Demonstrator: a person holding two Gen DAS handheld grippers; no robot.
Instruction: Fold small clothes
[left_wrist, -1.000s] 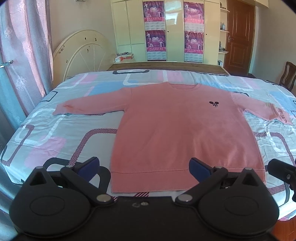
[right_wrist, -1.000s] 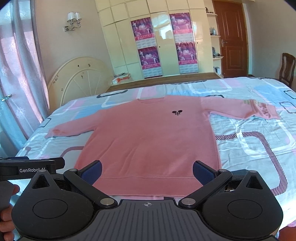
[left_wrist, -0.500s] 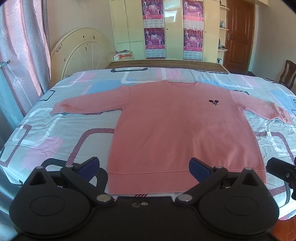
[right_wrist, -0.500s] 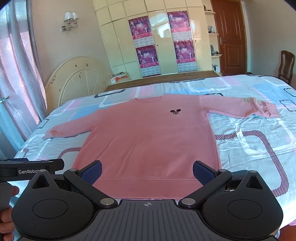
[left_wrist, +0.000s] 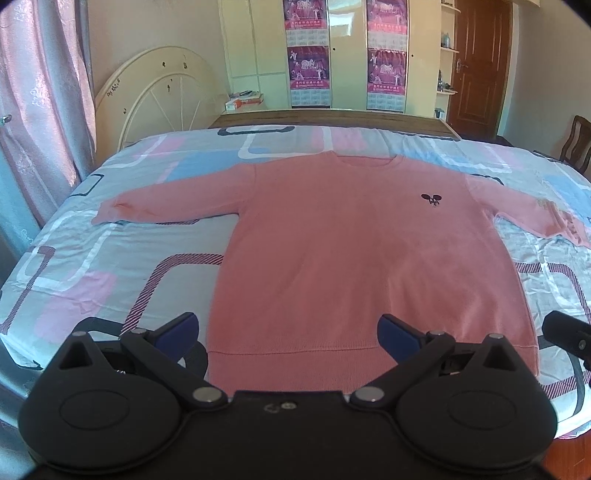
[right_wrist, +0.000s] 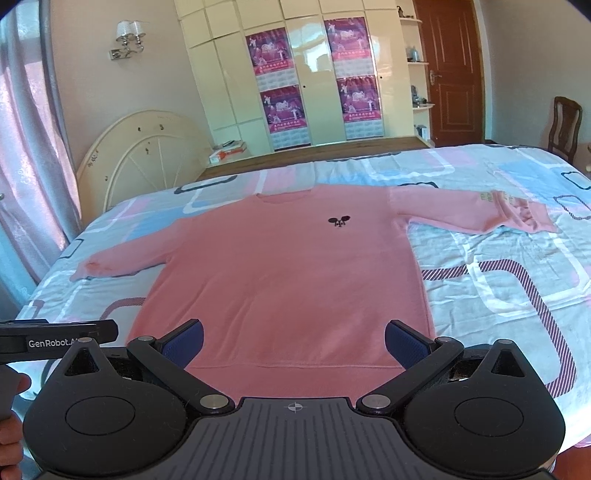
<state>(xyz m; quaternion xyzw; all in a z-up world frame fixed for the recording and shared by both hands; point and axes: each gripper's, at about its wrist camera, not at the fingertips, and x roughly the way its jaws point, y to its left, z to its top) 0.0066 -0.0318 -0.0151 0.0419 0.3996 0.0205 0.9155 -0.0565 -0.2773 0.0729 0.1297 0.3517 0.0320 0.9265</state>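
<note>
On the bed (left_wrist: 92, 258) the pink sweater (left_wrist: 351, 258) lies flat, sleeves spread, unfolded. I hold both left tongs (left_wrist: 288, 330) and right tongs (right_wrist: 293, 338) wide apart and empty above its hem. Next, I judge, comes grasping a sleeve to fold inward.

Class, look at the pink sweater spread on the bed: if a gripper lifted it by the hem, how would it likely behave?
The pink sweater lies flat as knit fabric, so it would probably droop limply. Its spread sleeves would likely trail. It looks light, unlikely to roll or break.
</note>
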